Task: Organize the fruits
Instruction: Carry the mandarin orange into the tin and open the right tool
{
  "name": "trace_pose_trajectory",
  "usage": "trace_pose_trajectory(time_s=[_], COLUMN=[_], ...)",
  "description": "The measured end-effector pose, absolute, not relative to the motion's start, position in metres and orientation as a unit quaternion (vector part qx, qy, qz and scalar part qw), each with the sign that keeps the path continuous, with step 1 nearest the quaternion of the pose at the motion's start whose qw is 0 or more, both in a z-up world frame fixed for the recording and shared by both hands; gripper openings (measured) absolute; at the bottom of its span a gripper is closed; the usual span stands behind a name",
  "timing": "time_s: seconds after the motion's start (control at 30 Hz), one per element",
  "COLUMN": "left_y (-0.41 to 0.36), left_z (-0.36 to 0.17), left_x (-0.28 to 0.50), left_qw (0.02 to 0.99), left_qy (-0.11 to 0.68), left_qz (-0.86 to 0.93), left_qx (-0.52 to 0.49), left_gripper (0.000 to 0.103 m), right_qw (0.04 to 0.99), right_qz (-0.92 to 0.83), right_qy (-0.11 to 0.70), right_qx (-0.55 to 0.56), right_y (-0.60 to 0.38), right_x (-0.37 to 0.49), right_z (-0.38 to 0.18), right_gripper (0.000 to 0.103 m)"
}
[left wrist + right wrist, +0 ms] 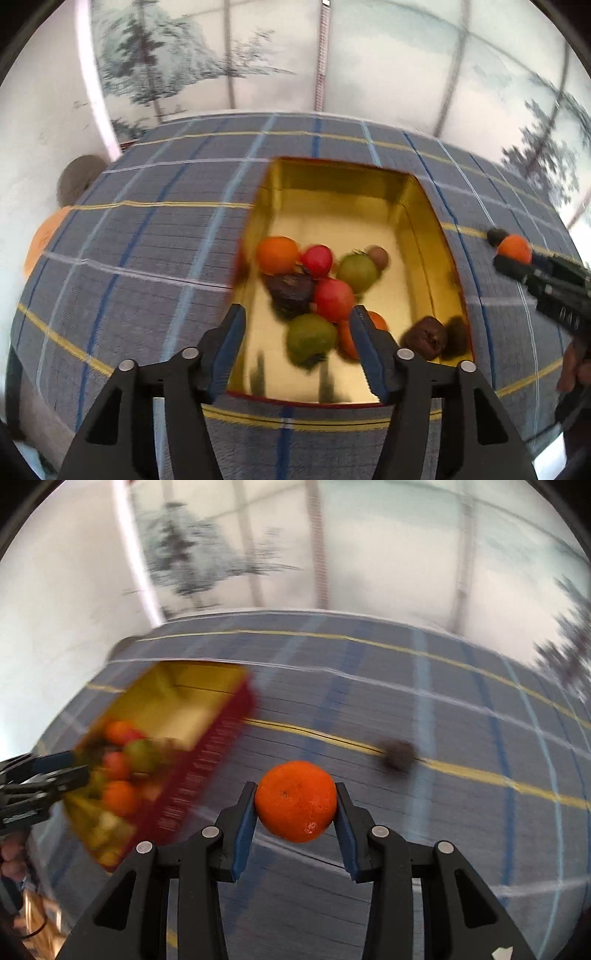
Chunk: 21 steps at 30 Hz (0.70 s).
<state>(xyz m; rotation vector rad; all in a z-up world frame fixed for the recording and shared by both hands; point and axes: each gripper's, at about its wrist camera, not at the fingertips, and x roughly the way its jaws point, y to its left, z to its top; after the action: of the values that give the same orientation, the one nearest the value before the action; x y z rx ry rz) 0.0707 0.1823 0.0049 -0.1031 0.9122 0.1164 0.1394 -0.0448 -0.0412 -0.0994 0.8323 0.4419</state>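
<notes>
The right tongs (295,805) are clamped on an orange (295,800), one blue pad against each side at its widest part, so the round fruit sits centred and is unlikely to roll out; it is held clear above the checked cloth of the tabletop (461,716), well to the right of the box (218,738), which suggests it is being carried toward the box, where the other fruit is gathered. The left tongs (297,343) hang wide apart with nothing between them, poised over the near end of the box (424,206), probably waiting or ready to steady or shift the pile. The left wrist view looks straight down into the gold-lined box and shows its contents: an orange fruit (277,254), two red ones (317,260) (334,299), two green ones (356,271) (312,338), and dark brown pieces (291,293) (424,338), all crowded toward the near end while the far end is bare. It catches the right tongs (511,248) only at the edge, small and with the orange at their tip. The right wrist view gives the clear look at the grip, shows the red outer wall of the box, and shows a dark roundish thing (399,758) lying on the cloth beyond the orange, too blurred to name; it may be another fruit not yet boxed. Both views are blurred.
</notes>
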Motion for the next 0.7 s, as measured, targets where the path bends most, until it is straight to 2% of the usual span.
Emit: trace_pose_trajectory(time_s=[0.3,0.7], left_y=[0.234,0.245], left_z=[0.016,0.01], left_x=[0.048,0.039], left_qw=[0.892,0.885], left_qy=[0.422,0.429], left_qz=[0.15,0.168], left_qx=[-0.067,-0.06], left_gripper=[0.067,0.068], right_qw=[0.86,0.843], right_qz=[0.298,0.294], right_qy=[0.4,0.422], right_qx=[-0.109,-0.159], right_y=[0.058,0.094], right_x=[0.133,0.136], right_z=[-0.041,-0.064], right_gripper=[0.037,0.038])
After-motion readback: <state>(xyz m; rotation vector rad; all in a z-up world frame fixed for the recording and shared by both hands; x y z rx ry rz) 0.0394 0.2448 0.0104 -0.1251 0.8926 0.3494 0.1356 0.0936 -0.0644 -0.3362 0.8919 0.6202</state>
